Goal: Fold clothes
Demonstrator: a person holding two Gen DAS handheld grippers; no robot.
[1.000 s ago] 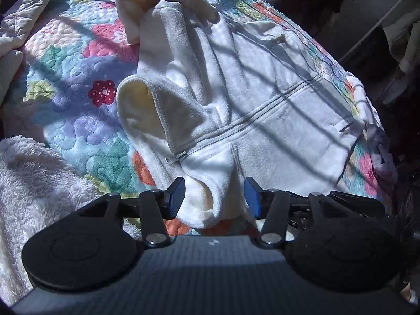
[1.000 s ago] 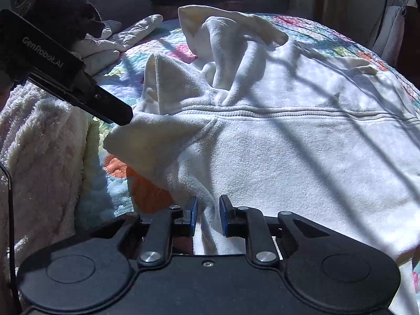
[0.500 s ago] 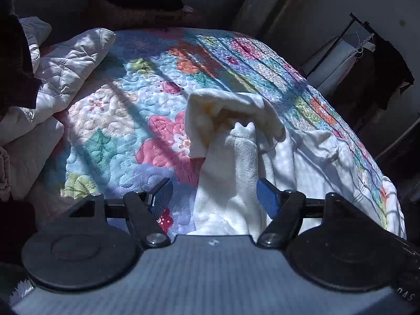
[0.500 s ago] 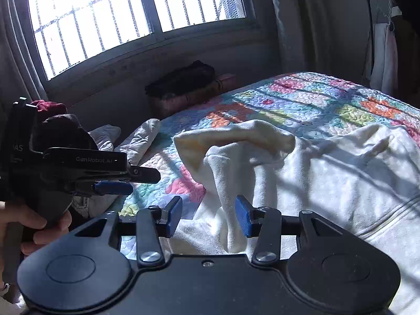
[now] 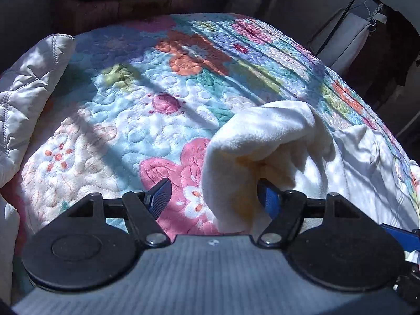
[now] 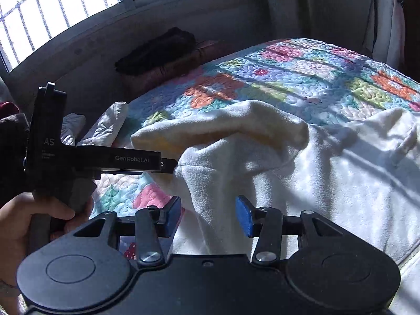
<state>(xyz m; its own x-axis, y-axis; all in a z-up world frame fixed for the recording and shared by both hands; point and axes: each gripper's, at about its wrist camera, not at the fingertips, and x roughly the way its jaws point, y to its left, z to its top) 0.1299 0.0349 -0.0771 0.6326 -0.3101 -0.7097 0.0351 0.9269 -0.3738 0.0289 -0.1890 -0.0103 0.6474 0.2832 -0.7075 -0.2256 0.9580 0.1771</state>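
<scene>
Lying bunched across the right half of both views, a cream fleece zip-up jacket [image 5: 288, 152] rests on a floral quilt [image 5: 147, 99] covering the bed, lit by barred sunlight. At the left edge of the left wrist view, a white quilted garment [image 5: 29, 92] sits on the quilt, well apart from the fleece. Low in that frame, the left gripper [image 5: 214, 195] has its jaws spread wide: one blue pad hangs over a pink quilt flower, the other lies against a raised, rolled fold of the jacket, whose drooping edge falls between the two. Nothing is clamped. In the upper right of the frame, a clothes rack [image 5: 349, 21] stands in shadow beside the bed.

In the right wrist view, a barred window [image 6: 65, 8] fills the upper left. Below it, a hand [image 6: 23, 225] at the left edge holds the other gripper's handle, its black body reaching toward the jacket's folded edge at mid-frame. A dark bundle [image 6: 157, 50] sits past the head of the bed. At bottom center, the right gripper [image 6: 208, 218] also stands open, its blue pads on either side of a hanging ridge of fleece without pinching it.
</scene>
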